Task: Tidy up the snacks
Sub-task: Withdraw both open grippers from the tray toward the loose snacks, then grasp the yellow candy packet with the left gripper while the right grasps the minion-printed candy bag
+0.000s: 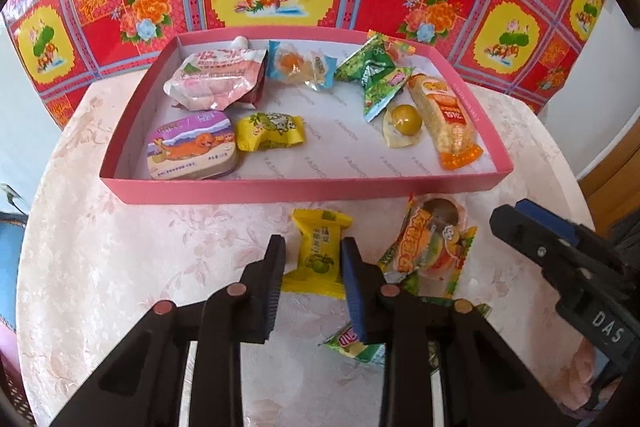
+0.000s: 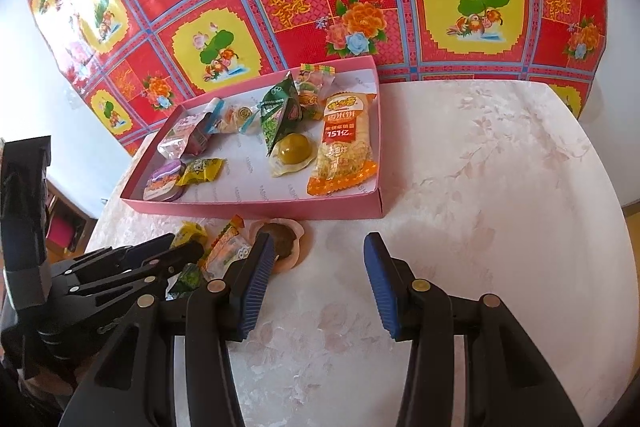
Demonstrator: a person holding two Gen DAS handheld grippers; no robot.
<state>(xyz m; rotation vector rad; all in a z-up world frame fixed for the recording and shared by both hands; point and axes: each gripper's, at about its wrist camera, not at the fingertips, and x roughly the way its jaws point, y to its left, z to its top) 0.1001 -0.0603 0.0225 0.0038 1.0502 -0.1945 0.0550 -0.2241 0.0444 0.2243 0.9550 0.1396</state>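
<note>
Though crinkled, yellow snack packet

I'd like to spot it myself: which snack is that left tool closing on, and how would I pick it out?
Find the pink tray on the pale tablecloth; a few loose snacks lie in front of its near wall. The left tool pinches the yellow packet with a green fruit printed on it, plainer than the orange, multicoloured wrapper beside it.

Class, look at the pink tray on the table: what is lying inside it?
Inside the pink tray: a pink pouch, a purple tin, a yellow candy, a green packet, a rice cracker pack, other small sweets. Whatever lies beneath them is covered.
</note>
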